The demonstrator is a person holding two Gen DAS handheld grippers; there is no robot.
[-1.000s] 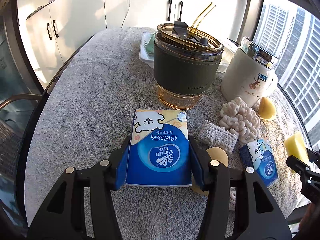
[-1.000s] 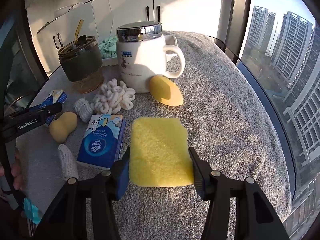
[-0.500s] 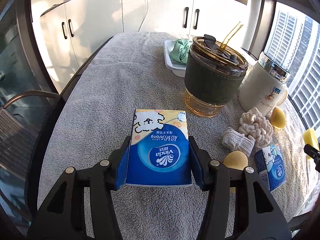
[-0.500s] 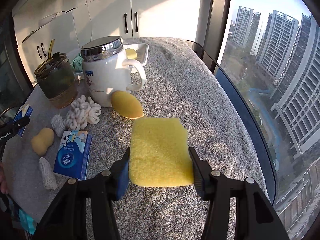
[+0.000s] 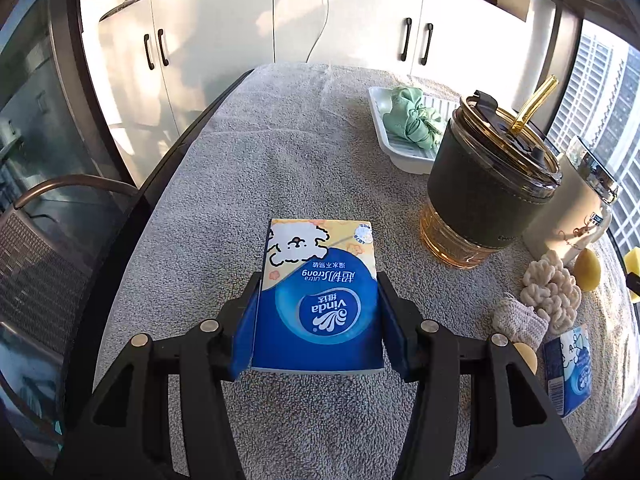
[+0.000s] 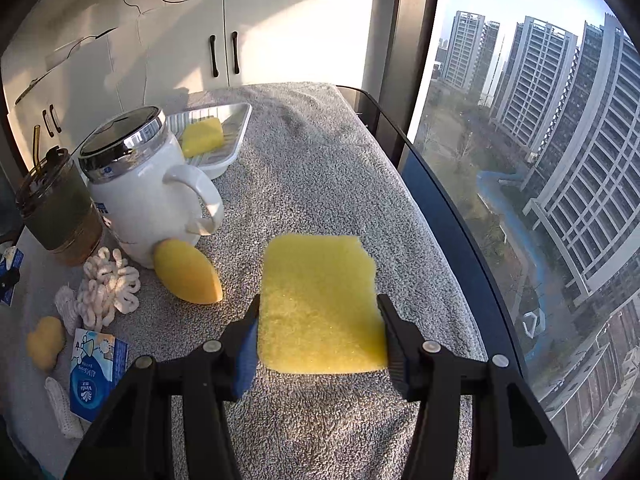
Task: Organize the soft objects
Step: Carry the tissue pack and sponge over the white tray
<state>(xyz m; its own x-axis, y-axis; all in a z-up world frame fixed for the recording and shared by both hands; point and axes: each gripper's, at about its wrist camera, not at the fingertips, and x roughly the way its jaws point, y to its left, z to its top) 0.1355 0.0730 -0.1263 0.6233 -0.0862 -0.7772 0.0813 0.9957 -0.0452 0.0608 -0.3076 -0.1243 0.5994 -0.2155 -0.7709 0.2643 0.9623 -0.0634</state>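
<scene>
Both your hands have swung toward the white tray point(image 6: 236, 136); left tongs point(image 5: 318, 312) clamp the tissue pack point(image 5: 320, 296), right tongs point(image 6: 320, 328) clamp the yellow sponge point(image 6: 318, 304).

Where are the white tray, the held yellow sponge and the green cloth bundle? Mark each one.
white tray point(image 6: 240, 120): right wrist view, on its far rim.
yellow sponge point(image 6: 320, 304): right wrist view, middle of its top face.
green cloth bundle point(image 5: 412, 122): left wrist view, its knotted middle.

"Vinda", "Ultra Strong" on tissue pack point(image 5: 318, 300)
</scene>
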